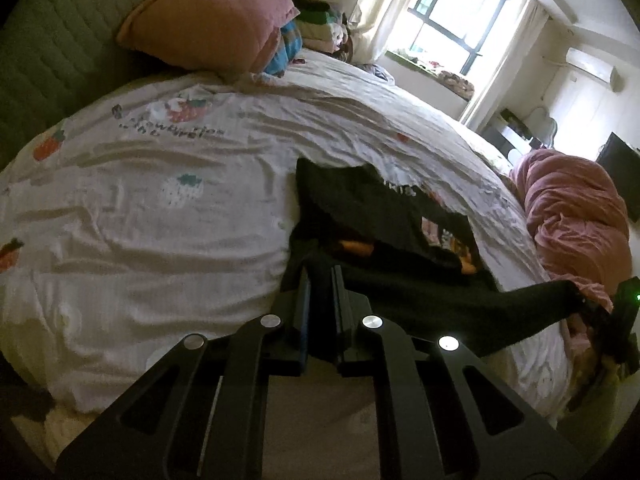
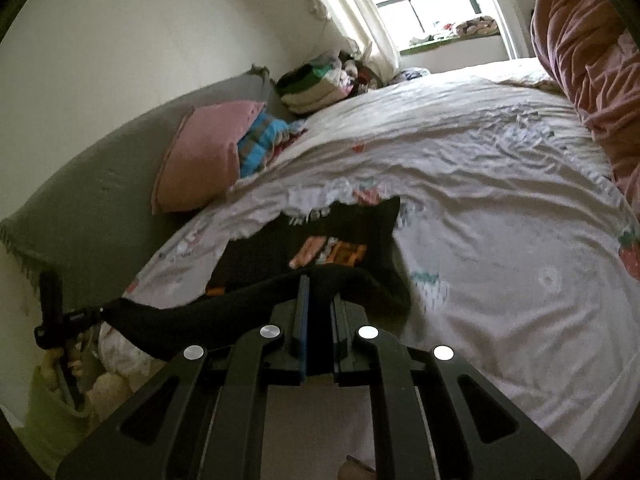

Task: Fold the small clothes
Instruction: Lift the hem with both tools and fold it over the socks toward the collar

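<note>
Both grippers, left (image 1: 320, 276) and right (image 2: 320, 286), pinch the black shirt's (image 1: 360, 208) near hem taut; sheet (image 1: 140, 208) bare around (blanket (image 1: 576, 216) crowds one side).

Both wrist cams low, close over bed (image 1: 160, 208), facing headboard/window, sharing black garment (image 2: 280, 248)

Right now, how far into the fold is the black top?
Early. Done: the black top lies on the bed sheet, print side up. In hand: left gripper and right gripper each pinch its near edge, stretched between them. Left: carrying that edge over, then the remaining folds.
</note>
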